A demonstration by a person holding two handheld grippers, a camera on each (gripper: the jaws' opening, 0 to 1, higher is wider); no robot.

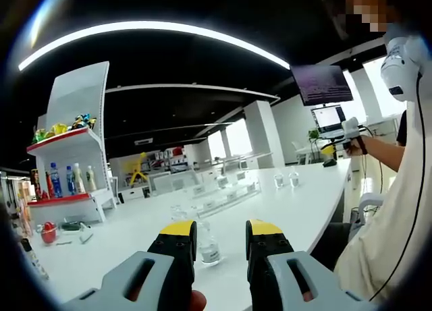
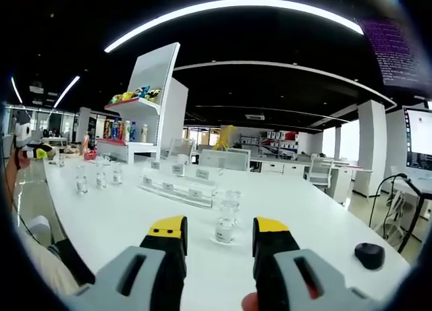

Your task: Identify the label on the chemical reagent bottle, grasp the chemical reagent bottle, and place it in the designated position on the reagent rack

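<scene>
A small clear reagent bottle [image 1: 208, 247] with a white label stands on the white table [image 1: 135, 230], just beyond the gap of my left gripper [image 1: 221, 234], which is open and holds nothing. Farther back lies a clear acrylic reagent rack [image 1: 226, 193] with labelled slots. In the right gripper view a similar clear bottle [image 2: 225, 230] stands ahead of my right gripper [image 2: 219, 234], also open and empty, with a second bottle [image 2: 231, 202] behind it. The rack [image 2: 177, 186] runs across the table beyond them. The label text is too small to read.
Two more bottles [image 1: 286, 180] stand far along the table, and three bottles [image 2: 100, 180] at the left. A white shelf unit [image 1: 74, 156] holds drinks and snacks. A person [image 1: 398, 189] sits at the right table edge. A black mouse [image 2: 369, 255] lies at the right.
</scene>
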